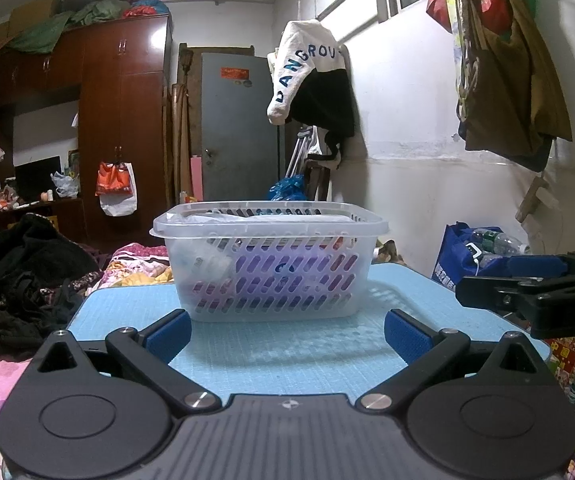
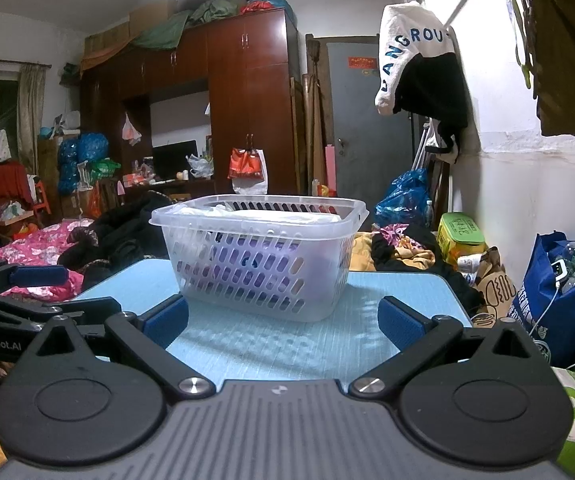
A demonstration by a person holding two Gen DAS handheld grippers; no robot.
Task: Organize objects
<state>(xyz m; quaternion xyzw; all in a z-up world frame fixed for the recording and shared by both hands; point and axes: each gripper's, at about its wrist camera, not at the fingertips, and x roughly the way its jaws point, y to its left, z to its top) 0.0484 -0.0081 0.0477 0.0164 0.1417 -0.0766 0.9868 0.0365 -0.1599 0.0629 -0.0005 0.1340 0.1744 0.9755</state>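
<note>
Now both claws, left claw (image 1: 287, 330) and right claw (image 2: 283, 322), hover spread wide and empty over the blue table (image 1: 287, 344). Ahead, a clear slotted basket (image 1: 269, 268) sits on the table, holding purple and white items.

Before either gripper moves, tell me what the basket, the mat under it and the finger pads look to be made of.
Basket: translucent, slightly glossy plastic, apparently moulded; its contents show through the slotted walls.
Mat: light blue with a fine printed grid and a matte surface, probably a vinyl or rubber cutting mat.
Pads on the fingers: blue with a fine ribbed texture and no shine, likely soft rubber or silicone, on black rigid plastic arms.
</note>
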